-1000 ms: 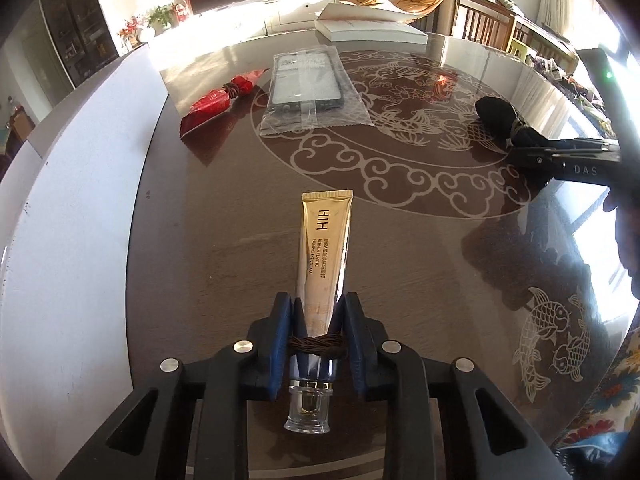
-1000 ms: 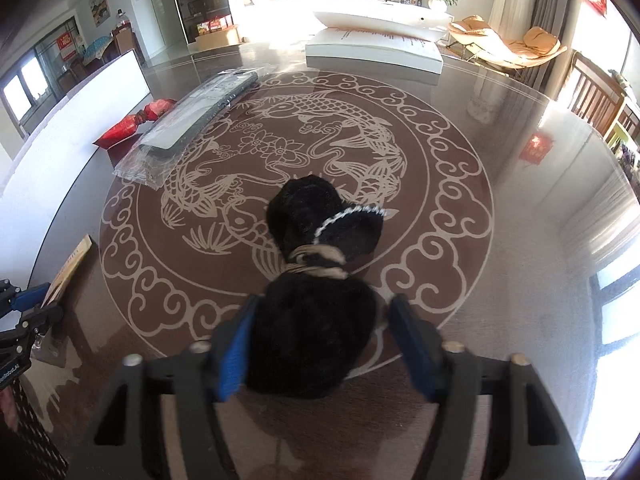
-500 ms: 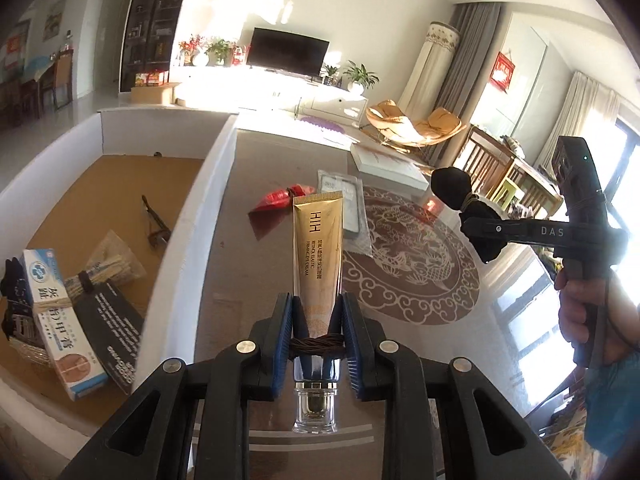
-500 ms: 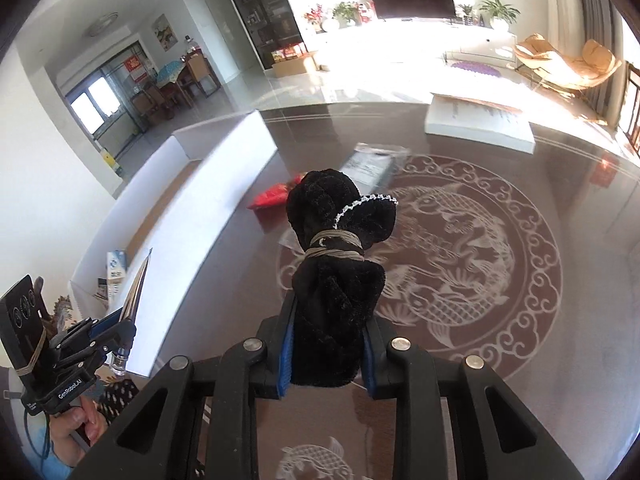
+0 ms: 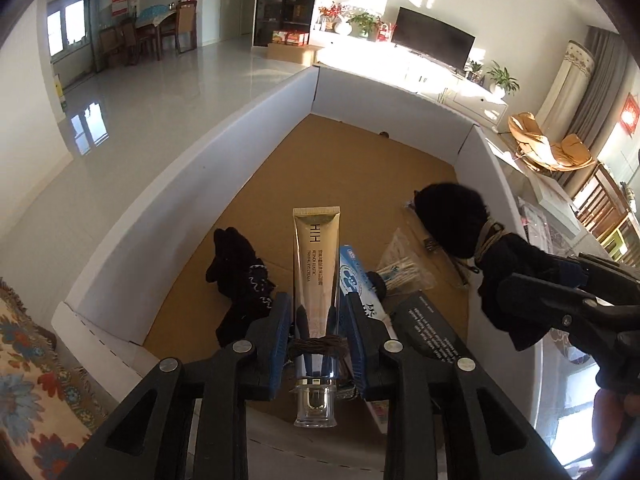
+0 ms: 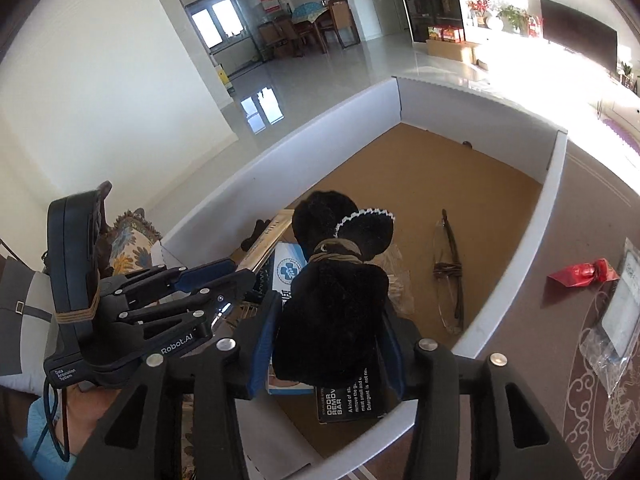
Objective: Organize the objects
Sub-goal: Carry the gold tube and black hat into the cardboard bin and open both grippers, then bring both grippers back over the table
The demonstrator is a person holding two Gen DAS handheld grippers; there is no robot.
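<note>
Over the white-walled cardboard box (image 5: 192, 184), the left tool (image 5: 316, 328) pinches a gold cream tube with a clear cap (image 5: 316, 264), held above a black fabric bundle (image 5: 240, 276) and a blue-and-white carton (image 5: 356, 276) on the box floor. To the right, the right tool (image 6: 328, 340) is clamped on a black velvet pouch tied with cord (image 6: 332, 288), above a black printed box (image 6: 352, 400). Farther right, a red wrapper (image 6: 584, 272) lies on the patterned brown worktop (image 6: 560, 240).

Both hand-held grippers, left (image 5: 316, 330) and right (image 6: 326, 336), are clamped, side by side.
</note>
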